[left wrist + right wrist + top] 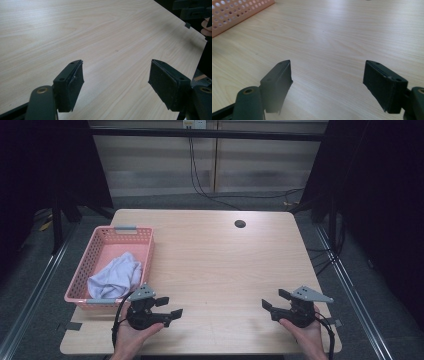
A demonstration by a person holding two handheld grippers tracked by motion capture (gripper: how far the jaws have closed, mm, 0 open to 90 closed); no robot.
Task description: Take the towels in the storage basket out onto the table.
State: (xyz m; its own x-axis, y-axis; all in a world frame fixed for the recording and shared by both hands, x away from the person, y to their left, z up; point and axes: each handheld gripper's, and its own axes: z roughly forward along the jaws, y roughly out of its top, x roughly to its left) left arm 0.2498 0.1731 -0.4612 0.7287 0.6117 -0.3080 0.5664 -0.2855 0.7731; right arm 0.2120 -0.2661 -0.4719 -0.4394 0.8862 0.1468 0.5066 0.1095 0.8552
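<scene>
At the near edge of the wooden table (220, 265), the person's two hands come in from the bottom of the high view, each holding a gripper. The left gripper (169, 307) sits at the near left, pointing toward the middle of the table, its jaws spread wide with nothing between them; in the left gripper view only bare wood lies between the black pads (75, 85). The right gripper (272, 300) sits at the near right, well apart from the left one, pointing back toward it, jaws likewise wide and empty over bare tabletop.

Just beyond the left gripper, a pink perforated basket (87, 255) stands along the table's left edge. Inside it a crumpled white cloth (116, 276) lies bunched toward the basket's near end. Farther back, a dark round hole (240, 224) marks the tabletop near its far edge.
</scene>
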